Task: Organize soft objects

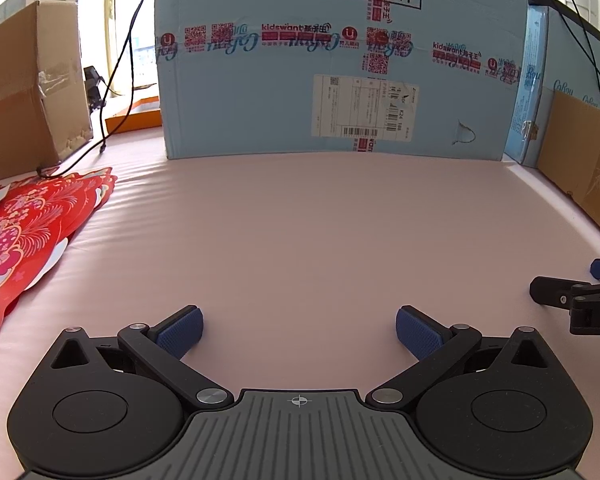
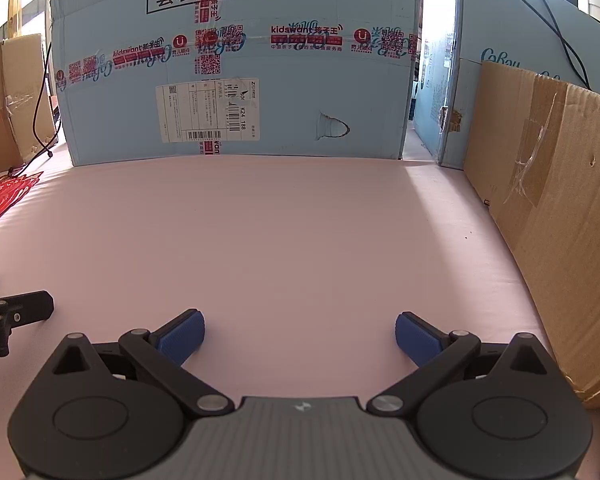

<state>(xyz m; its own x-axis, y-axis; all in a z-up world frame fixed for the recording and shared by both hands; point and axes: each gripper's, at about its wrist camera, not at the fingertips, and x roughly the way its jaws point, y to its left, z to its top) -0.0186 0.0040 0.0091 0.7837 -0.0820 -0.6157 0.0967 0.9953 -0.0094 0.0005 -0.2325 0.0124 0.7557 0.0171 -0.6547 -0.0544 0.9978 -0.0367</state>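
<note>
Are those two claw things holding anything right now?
No. The left gripper and right gripper are both open, with only the bare pink surface between their pads.

bright, even | window glare top corners | fisheye bending edges | sharp focus

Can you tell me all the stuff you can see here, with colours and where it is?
Sheet: one, pink, spread flat under everything.
Big box: one, light blue with red tape and a white label, standing at the back.
Brown boxes: two, cardboard, one far left, one along the right edge.
Blue box: one more, behind the right cardboard box.
Red paper pieces: a pile, red with gold and pink flowers, lying on the left; count unclear.
Cables: black, hanging at back left.
Left gripper: black with blue pads, open, empty.
Right gripper: same, open, empty.
</note>
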